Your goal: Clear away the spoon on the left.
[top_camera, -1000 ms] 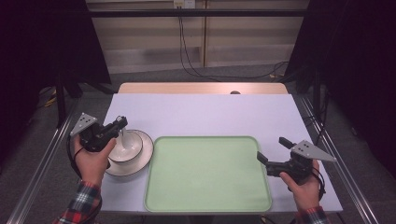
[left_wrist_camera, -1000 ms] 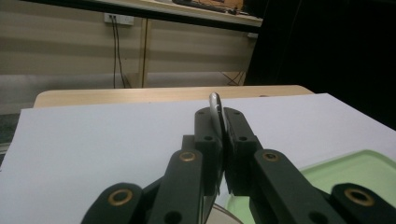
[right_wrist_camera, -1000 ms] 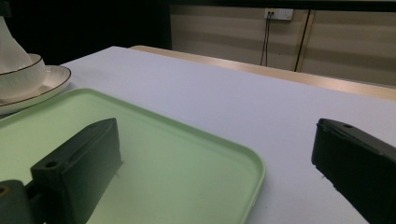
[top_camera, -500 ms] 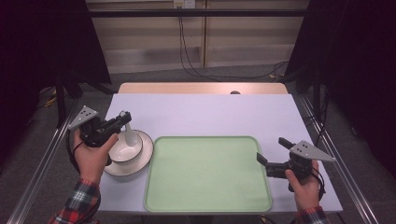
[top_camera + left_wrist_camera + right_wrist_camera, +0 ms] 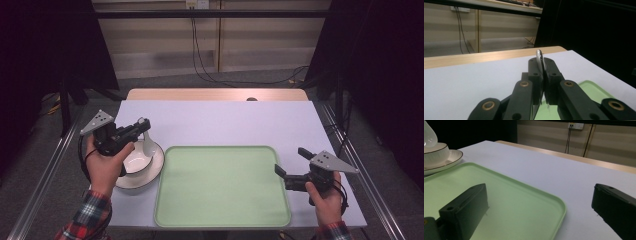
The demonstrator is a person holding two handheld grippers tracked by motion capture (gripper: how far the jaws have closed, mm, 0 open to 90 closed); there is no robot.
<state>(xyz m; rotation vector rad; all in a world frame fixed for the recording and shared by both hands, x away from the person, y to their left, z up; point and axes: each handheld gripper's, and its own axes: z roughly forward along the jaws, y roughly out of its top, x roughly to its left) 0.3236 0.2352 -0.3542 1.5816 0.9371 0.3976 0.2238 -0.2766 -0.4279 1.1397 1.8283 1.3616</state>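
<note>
My left gripper [image 5: 141, 126] is shut on the handle of a white spoon [image 5: 148, 144], whose rounded end hangs over a white bowl [image 5: 133, 161]. The bowl sits on a white plate [image 5: 151, 171] at the table's left. In the left gripper view the jaws [image 5: 541, 62] pinch the spoon's thin edge [image 5: 539, 55]. My right gripper [image 5: 291, 161] hovers open at the right edge of the green tray [image 5: 222, 185], nothing between its fingers. The right gripper view shows the open jaws [image 5: 541, 195] over the tray's corner [image 5: 524, 205], with the bowl [image 5: 435, 151], plate [image 5: 451, 157] and spoon end [image 5: 429, 135] far left.
The tray lies in the middle front of the pale table [image 5: 225, 122]. A wooden strip [image 5: 215, 94] runs along the table's far edge, with cables on the floor beyond. Metal rails flank the table on both sides.
My left gripper has risen and shifted away from me, lifting the spoon up out of the bowl. The right gripper has stayed almost still.
</note>
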